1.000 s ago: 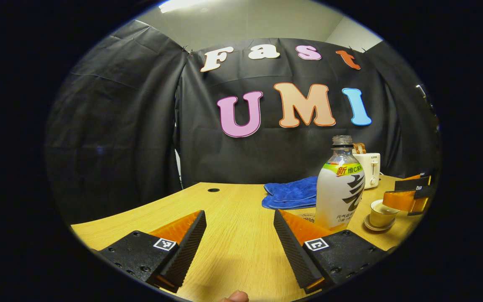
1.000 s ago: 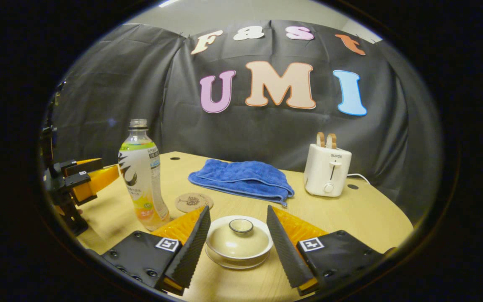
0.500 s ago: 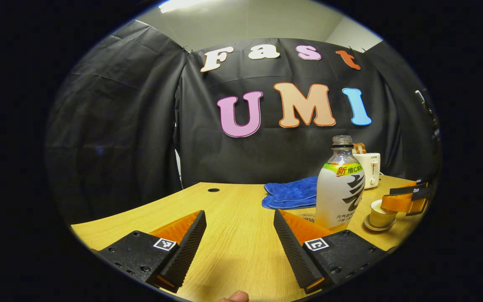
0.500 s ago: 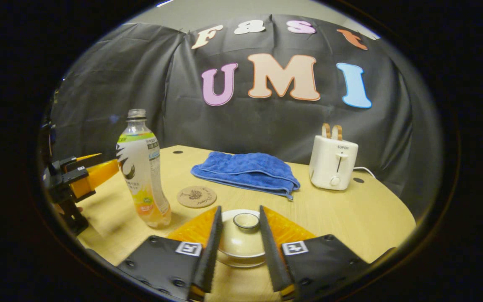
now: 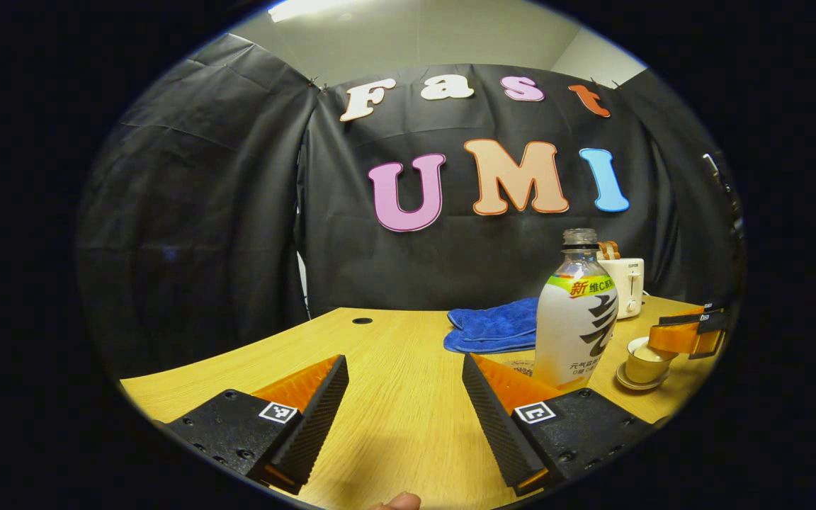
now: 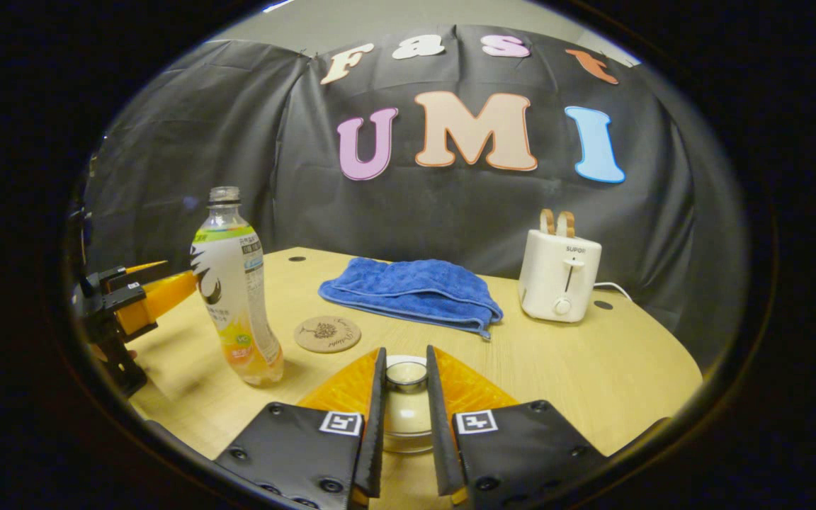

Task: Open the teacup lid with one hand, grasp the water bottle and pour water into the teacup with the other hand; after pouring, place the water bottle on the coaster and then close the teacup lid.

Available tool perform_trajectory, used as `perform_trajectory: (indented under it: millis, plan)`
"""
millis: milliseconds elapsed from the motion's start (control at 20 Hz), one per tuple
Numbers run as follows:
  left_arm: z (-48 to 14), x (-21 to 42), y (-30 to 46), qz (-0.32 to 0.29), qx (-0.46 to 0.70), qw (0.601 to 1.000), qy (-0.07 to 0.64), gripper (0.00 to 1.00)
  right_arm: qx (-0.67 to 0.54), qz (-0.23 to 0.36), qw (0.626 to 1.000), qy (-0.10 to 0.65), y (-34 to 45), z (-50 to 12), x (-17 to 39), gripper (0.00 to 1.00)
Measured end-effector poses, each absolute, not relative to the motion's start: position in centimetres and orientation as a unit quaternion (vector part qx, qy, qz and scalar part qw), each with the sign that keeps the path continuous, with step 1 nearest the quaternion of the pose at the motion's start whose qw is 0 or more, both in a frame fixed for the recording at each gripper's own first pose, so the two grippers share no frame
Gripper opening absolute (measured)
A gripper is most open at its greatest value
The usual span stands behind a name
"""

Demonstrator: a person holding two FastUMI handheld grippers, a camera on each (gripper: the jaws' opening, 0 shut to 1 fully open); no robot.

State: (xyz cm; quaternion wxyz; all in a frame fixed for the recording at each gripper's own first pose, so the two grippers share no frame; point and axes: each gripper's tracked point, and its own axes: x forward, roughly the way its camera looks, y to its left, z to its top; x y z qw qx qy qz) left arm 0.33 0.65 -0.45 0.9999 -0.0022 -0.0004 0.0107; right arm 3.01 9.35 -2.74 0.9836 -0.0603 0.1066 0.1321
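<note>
The cream teacup lid (image 6: 406,407) sits on its cup and saucer right before the right gripper (image 6: 405,352), whose two fingers press on the lid's round knob (image 6: 406,373). The capless water bottle (image 6: 238,297) stands upright to the left, beside the round cork coaster (image 6: 327,333). In the left gripper view, the left gripper (image 5: 404,365) hovers open over bare table, with the bottle (image 5: 576,319) ahead to its right. Farther right stands the teacup (image 5: 642,365), with the right gripper (image 5: 688,336) over it. The left gripper (image 6: 146,297) also shows beyond the bottle in the right gripper view.
A folded blue towel (image 6: 411,290) lies at the back middle of the wooden table (image 6: 592,368). A white toaster (image 6: 559,276) holding two slices stands back right, its cable trailing off. A fingertip (image 5: 395,501) shows at the bottom edge.
The right gripper has come down over the teacup and its fingers have narrowed from wide apart onto the lid's knob. The left gripper has stayed still and open.
</note>
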Motion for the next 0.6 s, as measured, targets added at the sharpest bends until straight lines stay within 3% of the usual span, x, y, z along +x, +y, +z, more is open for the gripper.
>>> perform_trajectory:
  millis: [600]
  plan:
    - [-0.8,0.5,0.0,0.001,0.010,1.000,0.011,0.95,-0.037,0.147,0.986,0.070,9.5,1.1,2.5,0.33]
